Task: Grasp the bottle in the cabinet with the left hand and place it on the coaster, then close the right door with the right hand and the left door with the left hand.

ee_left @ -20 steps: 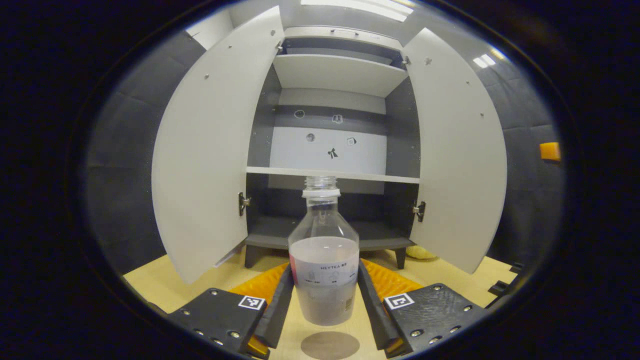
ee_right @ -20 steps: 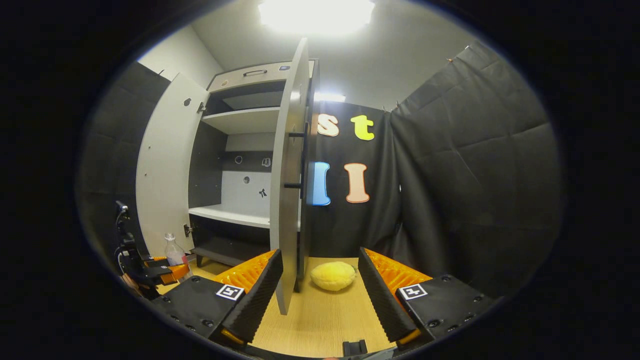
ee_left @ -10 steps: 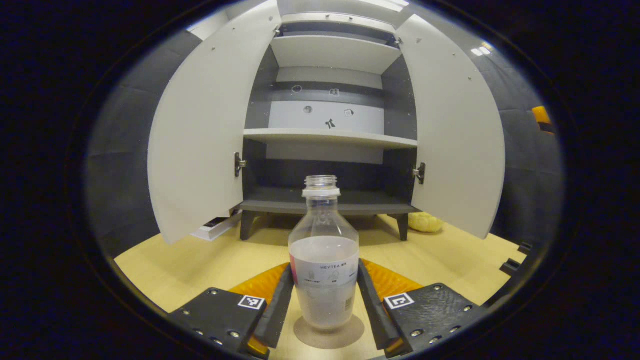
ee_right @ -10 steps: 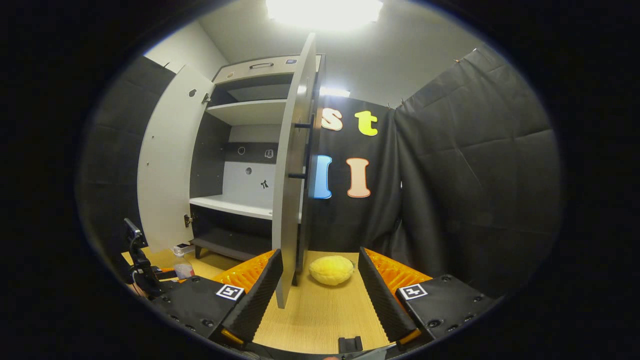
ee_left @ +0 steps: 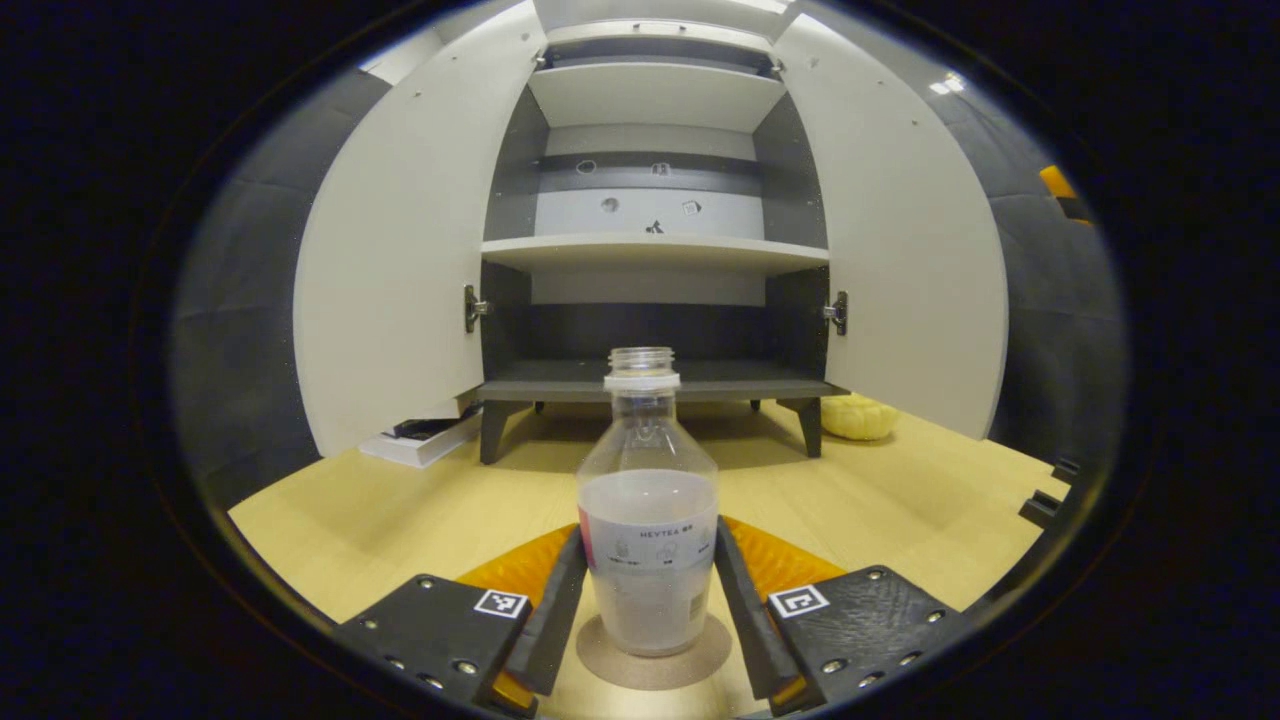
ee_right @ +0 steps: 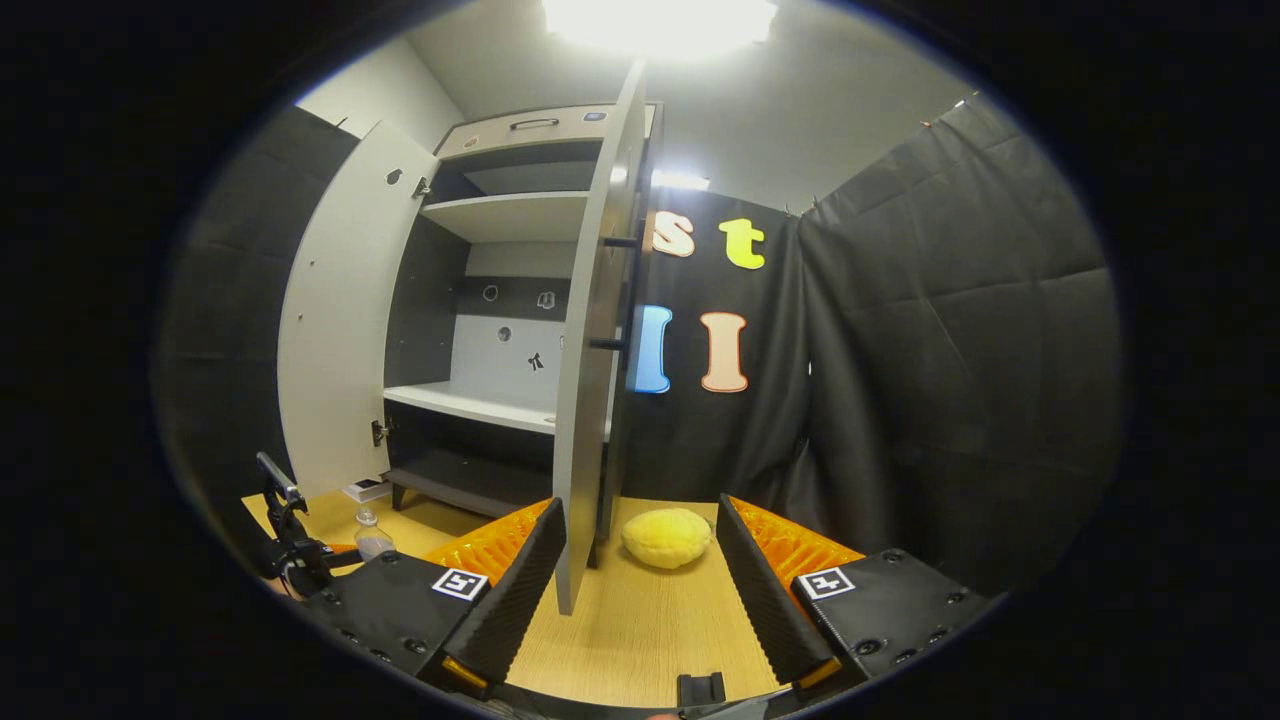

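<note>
Bottle [ee_left: 648, 530] upright on round coaster [ee_left: 655, 655] on wooden table [ee_left: 400, 515], left gripper [ee_left: 648, 600] fingers pressed to both its sides. Cabinet [ee_left: 650, 240] doors both open. Right gripper [ee_right: 640, 590] fingers spread wide, holding nothing, right door [ee_right: 590, 400] edge between them, farther off.

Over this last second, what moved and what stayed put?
The left gripper brought the bottle down from above the coaster until its base sits on the disc; the cabinet rose in the left gripper view as the hand dropped. Unchanged: fingers still close against the bottle, both doors open, the right gripper open beside the right door, the yellow plush on the table.
</note>
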`<state>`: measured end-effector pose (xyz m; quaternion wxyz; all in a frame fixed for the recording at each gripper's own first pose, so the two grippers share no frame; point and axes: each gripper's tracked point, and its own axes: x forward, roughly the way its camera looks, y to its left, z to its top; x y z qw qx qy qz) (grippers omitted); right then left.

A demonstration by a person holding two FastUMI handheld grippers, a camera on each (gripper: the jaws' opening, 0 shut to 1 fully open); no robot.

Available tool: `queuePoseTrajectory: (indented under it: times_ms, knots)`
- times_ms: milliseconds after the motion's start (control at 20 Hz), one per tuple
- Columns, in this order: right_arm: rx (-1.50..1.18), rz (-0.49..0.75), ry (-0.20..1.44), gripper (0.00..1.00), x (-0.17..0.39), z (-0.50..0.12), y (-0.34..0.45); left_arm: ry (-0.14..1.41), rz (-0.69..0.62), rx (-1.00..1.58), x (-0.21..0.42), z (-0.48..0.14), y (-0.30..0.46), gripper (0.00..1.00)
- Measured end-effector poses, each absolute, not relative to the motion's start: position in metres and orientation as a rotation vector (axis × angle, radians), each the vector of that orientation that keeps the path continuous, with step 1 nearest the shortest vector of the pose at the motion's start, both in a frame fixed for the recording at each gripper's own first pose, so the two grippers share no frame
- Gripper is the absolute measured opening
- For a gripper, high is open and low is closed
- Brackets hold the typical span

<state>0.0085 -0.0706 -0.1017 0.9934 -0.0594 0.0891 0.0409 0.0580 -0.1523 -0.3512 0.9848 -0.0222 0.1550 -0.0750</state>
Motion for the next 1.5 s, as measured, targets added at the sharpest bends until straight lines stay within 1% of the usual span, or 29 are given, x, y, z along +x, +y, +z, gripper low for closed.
queuePoseTrajectory:
  times_ms: [50, 150, 200, 300, 350, 400, 450, 500, 550, 600, 650, 700, 750, 850, 900, 950, 1000, 1050, 1100, 1250, 1300, 1350, 1500]
  knots:
    - [-0.117, 0.083, 0.174, 0.96, 0.009, -0.100, -0.070, 0.319, -0.148, -0.040, 0.058, -0.351, -0.152, 0.72]
    - [-0.110, 0.079, 0.174, 0.96, 0.010, -0.101, -0.072, 0.313, -0.134, -0.022, 0.056, -0.346, -0.149, 0.72]
    - [-0.101, 0.077, 0.177, 0.96, 0.011, -0.103, -0.073, 0.309, -0.126, -0.011, 0.054, -0.340, -0.148, 0.83]
    - [-0.075, 0.077, 0.177, 0.96, 0.013, -0.101, -0.074, 0.299, -0.097, 0.012, 0.053, -0.327, -0.143, 0.96]
    - [-0.065, 0.076, 0.173, 0.94, 0.014, -0.098, -0.076, 0.291, -0.082, 0.020, 0.054, -0.316, -0.141, 0.96]
    - [-0.061, 0.067, 0.168, 0.94, 0.016, -0.096, -0.079, 0.286, -0.078, 0.023, 0.055, -0.307, -0.139, 0.91]
    - [-0.061, 0.057, 0.162, 0.94, 0.018, -0.092, -0.084, 0.285, -0.079, 0.023, 0.054, -0.296, -0.138, 0.91]
    - [-0.056, 0.051, 0.153, 0.96, 0.020, -0.089, -0.087, 0.282, -0.084, 0.021, 0.053, -0.286, -0.139, 0.91]
    - [-0.045, 0.046, 0.145, 0.94, 0.023, -0.085, -0.090, 0.275, -0.085, 0.019, 0.053, -0.273, -0.140, 0.91]
    - [-0.029, 0.043, 0.141, 0.96, 0.026, -0.082, -0.092, 0.262, -0.085, 0.019, 0.051, -0.259, -0.139, 0.91]
    - [-0.014, 0.044, 0.140, 0.96, 0.029, -0.079, -0.094, 0.250, -0.084, 0.020, 0.049, -0.244, -0.138, 0.91]
    - [-0.004, 0.046, 0.134, 0.96, 0.033, -0.075, -0.096, 0.237, -0.080, 0.023, 0.046, -0.230, -0.136, 0.91]
    - [-0.003, 0.044, 0.122, 0.94, 0.039, -0.069, -0.099, 0.214, -0.072, 0.024, 0.044, -0.213, -0.132, 0.91]
    - [-0.010, 0.026, 0.093, 0.94, 0.051, -0.057, -0.109, 0.190, -0.053, 0.021, 0.035, -0.189, -0.122, 0.91]
    - [-0.009, 0.016, 0.082, 0.96, 0.056, -0.052, -0.113, 0.185, -0.042, 0.019, 0.031, -0.178, -0.116, 0.91]
    - [-0.001, 0.006, 0.073, 0.96, 0.062, -0.046, -0.116, 0.180, -0.033, 0.017, 0.029, -0.168, -0.110, 0.91]
    - [0.009, 0.001, 0.064, 0.96, 0.067, -0.041, -0.117, 0.179, -0.027, 0.012, 0.026, -0.160, -0.103, 0.91]
    - [0.015, -0.004, 0.053, 0.94, 0.074, -0.035, -0.118, 0.173, -0.017, 0.005, 0.025, -0.149, -0.096, 0.90]
    - [0.014, -0.013, 0.043, 0.96, 0.080, -0.029, -0.119, 0.164, -0.001, -0.002, 0.025, -0.138, -0.086, 0.97]
    - [-0.019, -0.052, 0.021, 0.96, 0.105, -0.013, -0.125, 0.123, 0.083, -0.019, 0.027, -0.103, -0.047, 0.96]
    - [-0.022, -0.065, 0.014, 0.96, 0.113, -0.008, -0.125, 0.098, 0.112, -0.027, 0.027, -0.090, -0.033, 0.90]
    - [-0.018, -0.078, 0.009, 0.96, 0.119, -0.004, -0.124, 0.079, 0.137, -0.036, 0.028, -0.079, -0.019, 0.96]
    - [-0.002, -0.109, -0.003, 0.96, 0.135, 0.006, -0.115, 0.040, 0.173, -0.042, 0.030, -0.057, 0.015, 0.96]
